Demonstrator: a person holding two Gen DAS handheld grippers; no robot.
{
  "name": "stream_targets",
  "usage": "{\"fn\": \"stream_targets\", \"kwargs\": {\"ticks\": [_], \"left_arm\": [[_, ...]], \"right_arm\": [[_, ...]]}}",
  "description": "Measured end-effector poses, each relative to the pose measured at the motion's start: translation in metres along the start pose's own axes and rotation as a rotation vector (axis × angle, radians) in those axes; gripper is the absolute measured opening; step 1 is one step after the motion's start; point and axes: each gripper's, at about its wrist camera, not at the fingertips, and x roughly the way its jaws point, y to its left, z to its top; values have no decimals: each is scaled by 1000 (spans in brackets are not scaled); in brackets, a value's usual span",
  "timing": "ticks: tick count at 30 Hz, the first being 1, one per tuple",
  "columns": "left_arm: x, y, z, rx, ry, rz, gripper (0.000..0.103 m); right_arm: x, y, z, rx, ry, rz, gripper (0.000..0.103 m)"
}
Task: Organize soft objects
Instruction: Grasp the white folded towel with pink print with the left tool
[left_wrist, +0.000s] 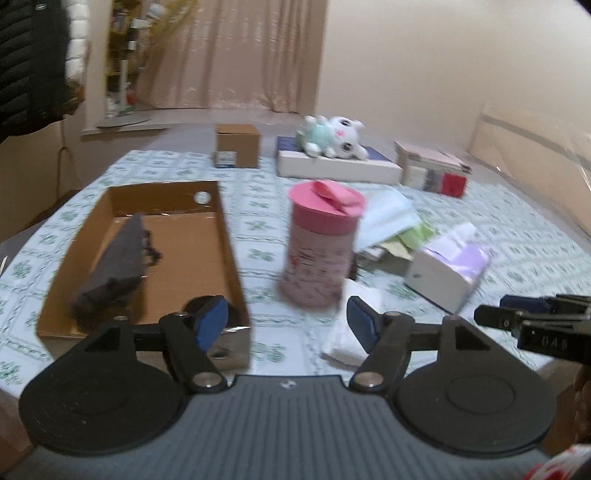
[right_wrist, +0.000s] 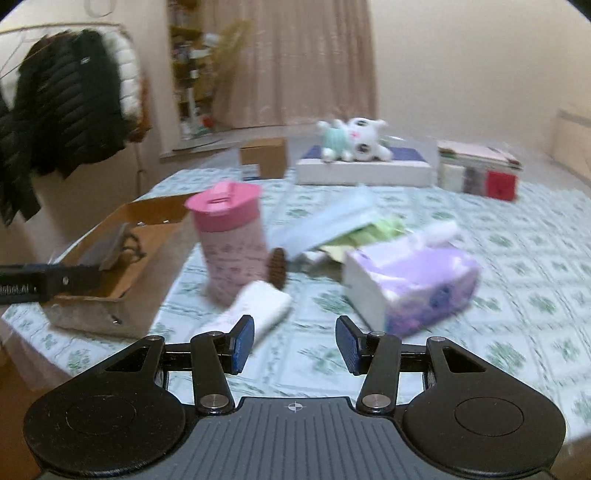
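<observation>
left tool (left_wrist: 286, 323): tilted downward, jaws apart, empty | right tool (right_wrist: 294, 344): tilted downward, jaws apart, empty | dark folded cloth (left_wrist: 114, 262): lying in cardboard box (left_wrist: 229, 236) | table (right_wrist: 517, 258): green-patterned cover, pink canister (right_wrist: 232, 240), white folded cloth (right_wrist: 258, 306), tissue pack (right_wrist: 410, 284), plush toy (left_wrist: 332, 136) at far edge | room: curtain, hanging jackets

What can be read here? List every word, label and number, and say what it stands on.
"DAS": faint white letters on the right gripper, seen in the left wrist view.
White lettering on the left gripper: too blurred to read.
Print on the pink canister: too blurred to read.
Print on the tissue pack: too blurred to read.
Label on the small cardboard box: too small to read.
</observation>
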Motion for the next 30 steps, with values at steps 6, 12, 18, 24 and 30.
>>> {"fn": "stream_targets", "kwargs": {"ticks": [6, 12, 18, 24, 30], "left_arm": [[16, -24, -5, 67, 25, -18, 72], [33, -40, -9, 126, 55, -39, 72], [61, -55, -11, 186, 103, -60, 72], [94, -68, -14, 236, 157, -84, 72], [130, -77, -20, 304, 216, -97, 72]], "right_arm": [[-7, -13, -2, 41, -2, -21, 49], [-3, -23, -2, 63, 6, -19, 49], [10, -35, -3, 87, 29, -28, 49], [25, -48, -6, 112, 53, -40, 60], [42, -57, -10, 128, 86, -41, 62]]}}
